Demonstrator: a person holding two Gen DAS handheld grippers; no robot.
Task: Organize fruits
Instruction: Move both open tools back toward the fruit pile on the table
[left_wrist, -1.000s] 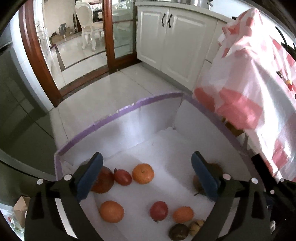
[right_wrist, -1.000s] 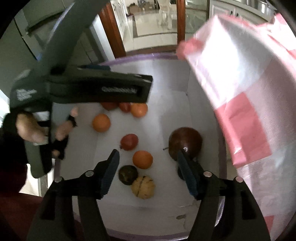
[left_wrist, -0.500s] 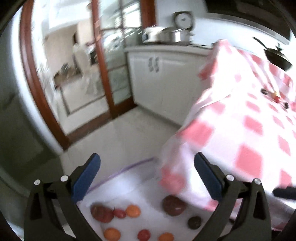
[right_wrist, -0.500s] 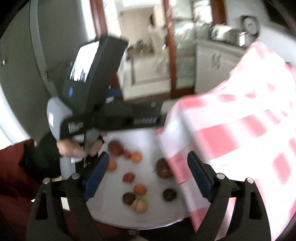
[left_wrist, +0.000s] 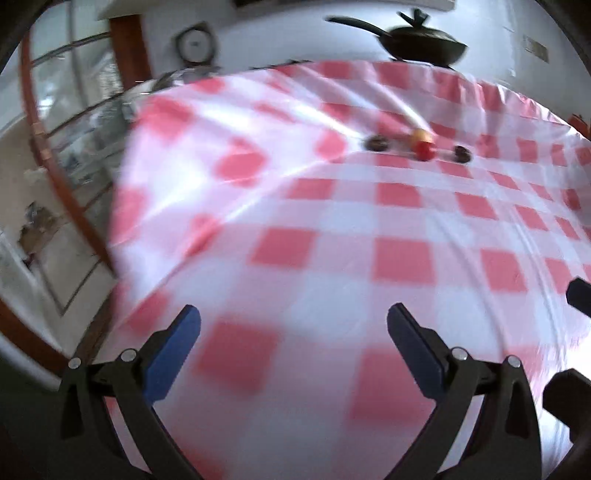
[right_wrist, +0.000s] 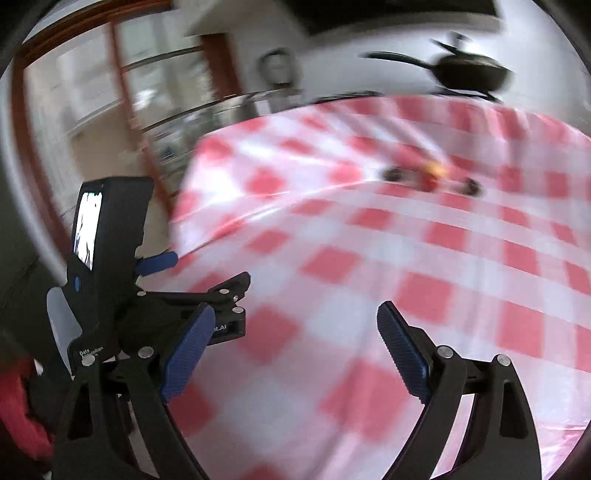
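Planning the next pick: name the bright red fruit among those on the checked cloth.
The middle fruit, bright red, between two dark fruits, a yellowish one just behind.

Layout: table ahead, small fruits far across it.

I have the left gripper (left_wrist: 293, 325) and right gripper (right_wrist: 295, 325) both over the near part of the tablecloth (left_wrist: 332, 236), nothing between either pair of jaws; in the right view the left gripper sits to the left at the table's edge. A few small fruits (left_wrist: 423, 147) lie in a row on the cloth, far side. Behind the table stands a pan (left_wrist: 421, 40). A glass door (left_wrist: 74, 122) lies left of the table.
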